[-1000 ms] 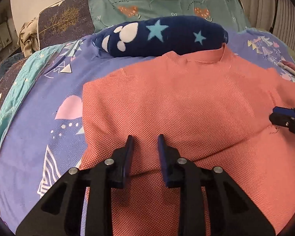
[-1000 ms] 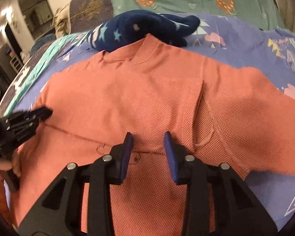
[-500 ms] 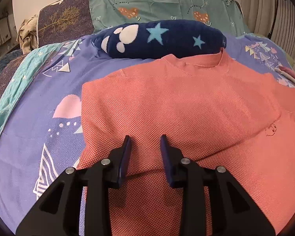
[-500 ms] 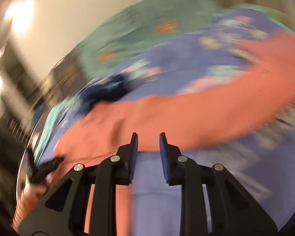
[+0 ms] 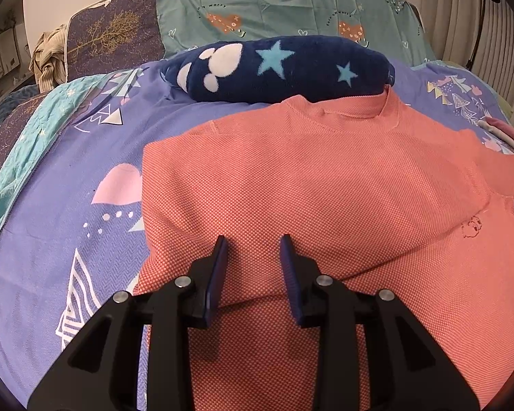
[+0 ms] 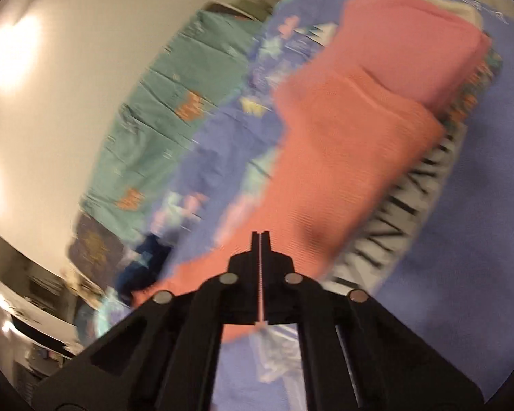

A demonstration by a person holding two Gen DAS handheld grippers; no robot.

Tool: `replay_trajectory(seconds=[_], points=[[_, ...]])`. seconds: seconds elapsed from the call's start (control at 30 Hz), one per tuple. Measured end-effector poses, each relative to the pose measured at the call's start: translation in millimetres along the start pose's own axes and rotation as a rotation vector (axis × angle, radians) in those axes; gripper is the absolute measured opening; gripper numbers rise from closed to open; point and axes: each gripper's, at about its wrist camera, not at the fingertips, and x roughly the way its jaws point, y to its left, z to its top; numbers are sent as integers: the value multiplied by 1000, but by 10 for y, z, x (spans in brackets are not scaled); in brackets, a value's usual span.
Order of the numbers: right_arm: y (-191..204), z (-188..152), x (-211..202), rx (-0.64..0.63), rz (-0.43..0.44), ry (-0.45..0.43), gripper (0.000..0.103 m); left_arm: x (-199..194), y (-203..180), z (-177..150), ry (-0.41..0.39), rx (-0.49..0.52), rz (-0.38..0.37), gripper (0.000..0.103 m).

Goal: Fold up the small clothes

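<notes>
Here we count one coral-orange knitted sweater [image 5: 325,188] lying flat on the bed's purple printed bedspread [image 5: 68,205], its neckline at the far side touching one navy fleece bundle with stars [image 5: 277,68]; behind that stand two pillows, one teal with heart prints [image 5: 274,7] and one dark with a golden tree [image 5: 113,30]. Our left tool [image 5: 253,250] hovers low over the sweater's near left part, its two blue-padded fingers [image 5: 217,267] spread apart with nothing between them. In the right wrist view, which is blurred and tilted, our right tool [image 6: 259,236] has its two fingers pressed together on a thin edge of the sweater [image 6: 342,144]; a sliver of coral cloth shows in the seam between them; the cloth runs away from the tips over the bedspread [image 6: 489,188]. Beyond it we see one pink folded garment [image 6: 411,34]; we cannot tell what it is.
</notes>
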Motion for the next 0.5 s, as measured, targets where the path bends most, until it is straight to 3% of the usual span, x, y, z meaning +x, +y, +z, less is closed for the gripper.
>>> replay_trajectory(seconds=[0.07,0.17,0.23,0.27,0.4,0.5], points=[[391,4,-2,-78,60,-31,1,5,3,2,1,-2,-3,34],[851,-72,18,-189,91,-6,3,-1,16,1,-4,-9,-12,34],[1019,-172,17,-251,75,9,30,-5,33,-7,-7,-19,-26,35],[1005,-194,4,-256,68,9,52,-5,42,-7,-8,-24,-36,37],[422,-239,-165,-198,-80,-14,45,2,46,-8,-6,-26,-67,44],[-158,-174,-278,-71,-174,-19,38,12,9,-3,-2,-10,-58,46]])
